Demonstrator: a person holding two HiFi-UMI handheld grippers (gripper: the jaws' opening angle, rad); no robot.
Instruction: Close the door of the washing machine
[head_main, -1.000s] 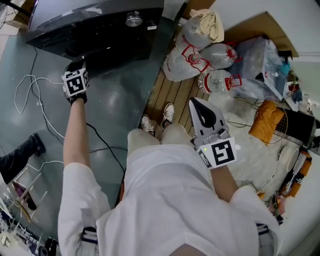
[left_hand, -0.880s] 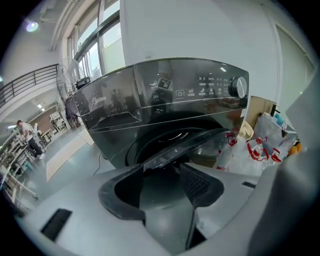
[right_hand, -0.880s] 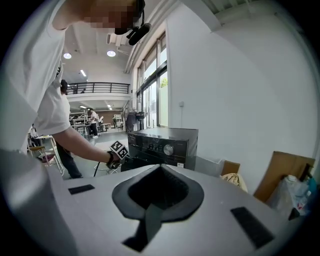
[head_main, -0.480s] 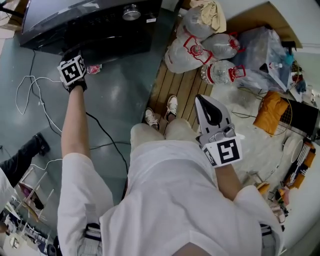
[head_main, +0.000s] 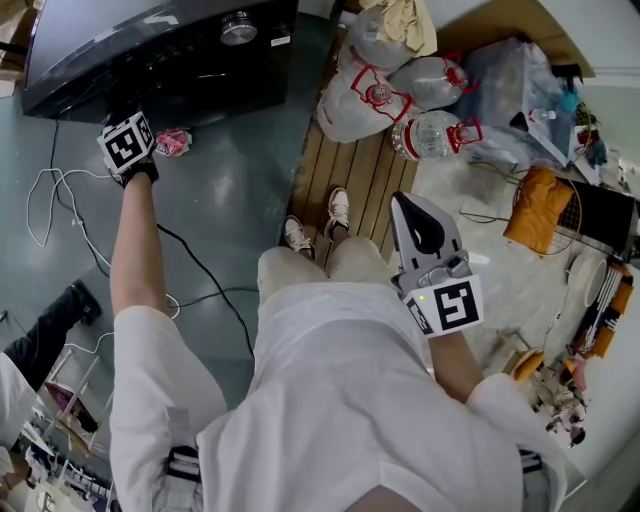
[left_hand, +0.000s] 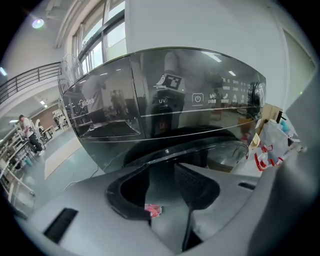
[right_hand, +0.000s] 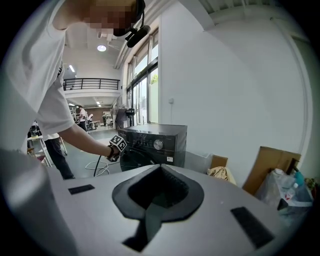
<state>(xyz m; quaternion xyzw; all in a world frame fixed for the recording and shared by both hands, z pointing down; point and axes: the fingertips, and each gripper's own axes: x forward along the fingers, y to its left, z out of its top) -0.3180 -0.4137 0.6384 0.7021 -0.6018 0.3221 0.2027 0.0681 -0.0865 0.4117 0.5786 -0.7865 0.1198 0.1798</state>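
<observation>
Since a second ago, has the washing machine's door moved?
Yes. The door has swung in toward the washing machine's body, and the red wrapper on the floor now shows clear of it.

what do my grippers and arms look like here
The left hand-held gripper and right hand-held gripper are grey wedge-shaped shells with black pads. Each carries a white cube with black square markers. Short white sleeves cover the upper arms.

Glossy black washing machine, clear plastic door, wooden floor slats
</observation>
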